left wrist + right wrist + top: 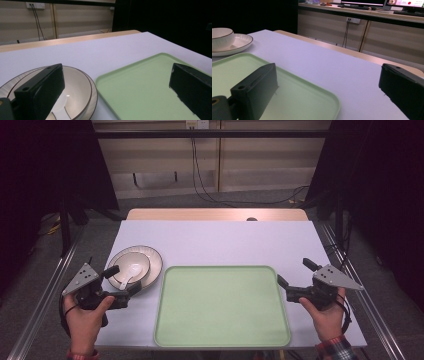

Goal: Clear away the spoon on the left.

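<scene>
We are seeing a pale green tray point(222, 306) lying bare at the near edge of the white table point(220, 240), about midway between the two side edges. Just beside its far left corner a cream bowl point(129, 268) with a dark rim is sitting in a larger ribbed plate point(151, 256), and a white ceramic spoon point(130, 272) is resting in the bowl, its handle slanting toward the near left.

In the left gripper view the near part of the bowl point(77, 92) is being cut off by the frame and partly hidden behind one black jaw, so the spoon there is hard to make out. In the right gripper view the bowl point(220, 37) is being clipped at the left edge.

We are holding the left gripper point(122, 281) over the table's near left corner, jaws spread wide and empty, the far one overlapping the plate's near rim. The right gripper point(296, 273) is hanging at the tray's right edge, likewise released, gripping nothing.

Beyond the table, cables are trailing down a beige wall.
</scene>
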`<state>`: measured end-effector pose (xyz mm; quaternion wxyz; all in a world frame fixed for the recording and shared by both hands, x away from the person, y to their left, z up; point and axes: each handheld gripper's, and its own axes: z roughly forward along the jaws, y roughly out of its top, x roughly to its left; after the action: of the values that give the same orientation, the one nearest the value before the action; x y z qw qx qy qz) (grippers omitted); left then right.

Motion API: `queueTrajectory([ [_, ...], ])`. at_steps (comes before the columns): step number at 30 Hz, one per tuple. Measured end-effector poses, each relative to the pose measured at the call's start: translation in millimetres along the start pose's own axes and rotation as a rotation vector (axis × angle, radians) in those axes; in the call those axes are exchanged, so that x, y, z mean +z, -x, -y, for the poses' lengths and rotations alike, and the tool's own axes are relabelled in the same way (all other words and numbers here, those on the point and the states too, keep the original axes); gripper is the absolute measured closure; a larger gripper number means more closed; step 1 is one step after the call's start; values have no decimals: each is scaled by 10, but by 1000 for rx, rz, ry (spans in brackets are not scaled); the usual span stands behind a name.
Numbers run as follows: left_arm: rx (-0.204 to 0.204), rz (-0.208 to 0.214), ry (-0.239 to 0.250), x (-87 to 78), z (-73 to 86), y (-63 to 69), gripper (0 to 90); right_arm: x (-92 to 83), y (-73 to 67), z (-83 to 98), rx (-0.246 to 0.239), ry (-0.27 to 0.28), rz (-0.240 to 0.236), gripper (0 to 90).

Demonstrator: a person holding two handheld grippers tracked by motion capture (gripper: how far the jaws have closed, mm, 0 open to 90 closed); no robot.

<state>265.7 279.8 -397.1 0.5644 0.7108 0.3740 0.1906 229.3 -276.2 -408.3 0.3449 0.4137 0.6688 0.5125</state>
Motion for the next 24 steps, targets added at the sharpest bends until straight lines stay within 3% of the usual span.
queueTrajectory([
  [4,-25,-15,-5,-2,28,-29,0,-5,-2,12,-10,11,-8,12],
  [7,-12,-51,-24,-4,43,-43,0,7,-6,21,-21,1,-10,11],
  [10,-39,-63,-27,11,68,-55,0,16,-18,24,-25,-2,-14,12],
  [12,-31,-80,-48,18,81,-67,0,22,-25,23,-25,1,-20,12],
  [24,-37,-146,-56,-86,145,-120,60,108,-39,36,-45,-19,-23,12],
])
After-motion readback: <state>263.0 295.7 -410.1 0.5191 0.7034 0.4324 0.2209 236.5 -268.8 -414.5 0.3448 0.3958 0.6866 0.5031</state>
